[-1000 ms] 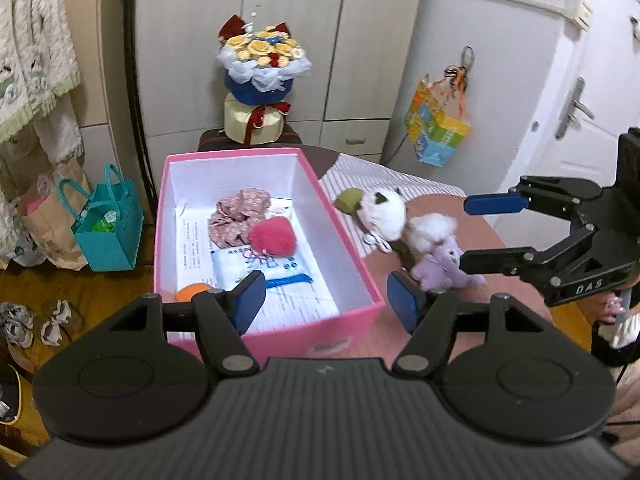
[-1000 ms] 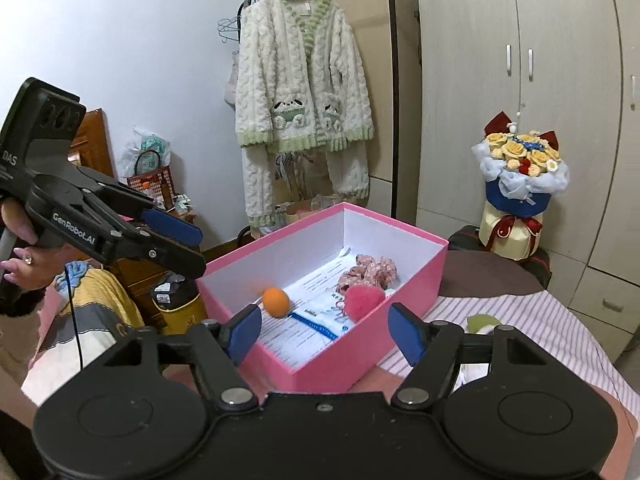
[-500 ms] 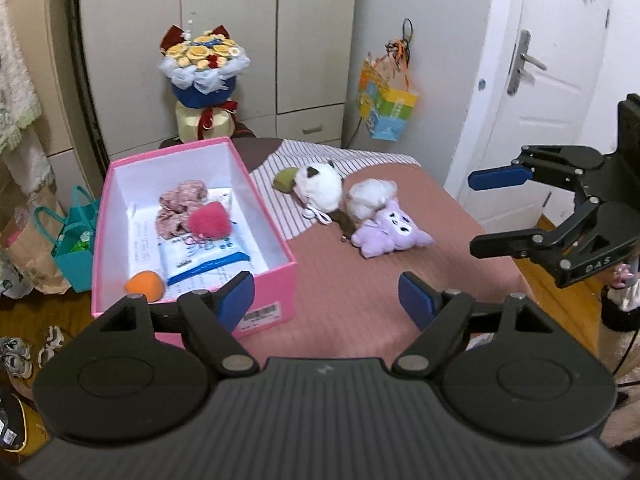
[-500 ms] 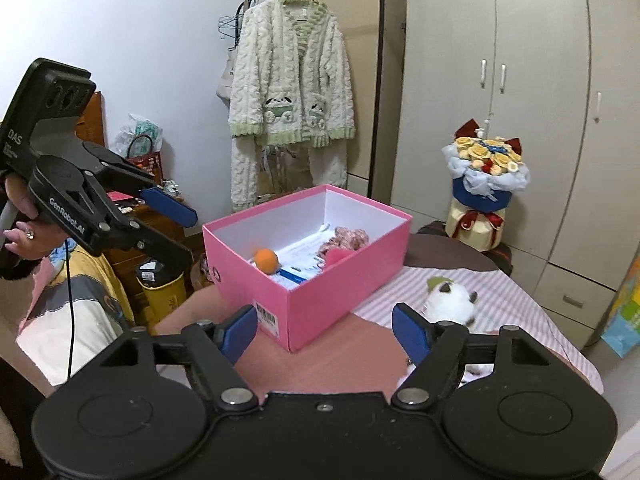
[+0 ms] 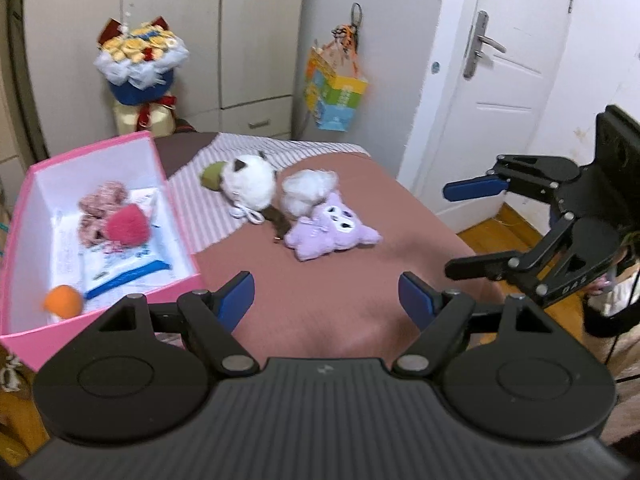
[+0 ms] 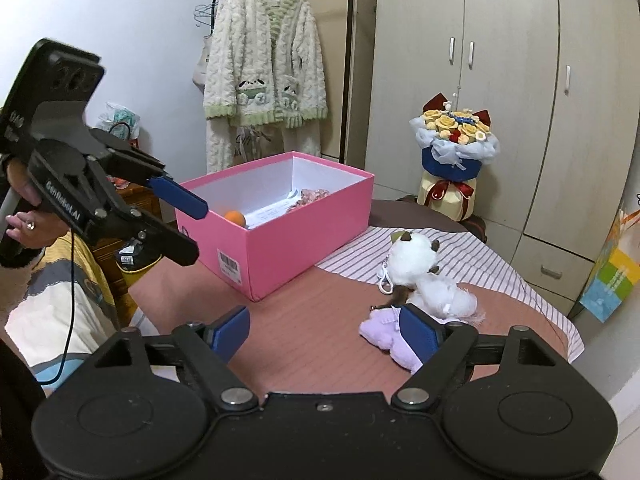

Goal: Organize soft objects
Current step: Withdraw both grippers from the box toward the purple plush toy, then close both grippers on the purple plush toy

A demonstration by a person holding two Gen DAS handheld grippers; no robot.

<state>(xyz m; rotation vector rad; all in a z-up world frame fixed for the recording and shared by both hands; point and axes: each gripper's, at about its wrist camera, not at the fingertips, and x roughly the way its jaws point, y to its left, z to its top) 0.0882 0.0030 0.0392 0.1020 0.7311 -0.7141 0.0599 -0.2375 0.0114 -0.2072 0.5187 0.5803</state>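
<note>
A pink box [image 5: 182, 240] [image 6: 296, 236] stands on the brown table and holds a pink pompom [image 5: 126, 226], a floral scrunchie [image 5: 102, 196], an orange ball [image 5: 64, 302] [image 6: 235, 217] and a wipes packet [image 5: 120, 264]. Three plush toys lie right of the box: a white cat [image 5: 250, 186] [image 6: 412, 256], a fluffy white one [image 5: 308, 192] [image 6: 448, 296] and a purple one [image 5: 332, 234] [image 6: 386, 330]. My left gripper [image 5: 326, 304] [image 6: 184, 224] is open and empty, above the table near the box. My right gripper [image 6: 326, 330] [image 5: 460, 232] is open and empty, close to the purple toy.
A flower bouquet [image 5: 140, 68] [image 6: 456, 160] stands behind the table. A striped cloth [image 6: 460, 256] covers the table's far part. A colourful bag [image 5: 334, 88] hangs on the cabinet. A knitted cardigan [image 6: 264, 68] hangs at the back left. A white door [image 5: 504, 72] is at the right.
Both grippers have pulled back from the box and turned right, toward the plush toys. The box now sits further left in both views. Both grippers stay open.
</note>
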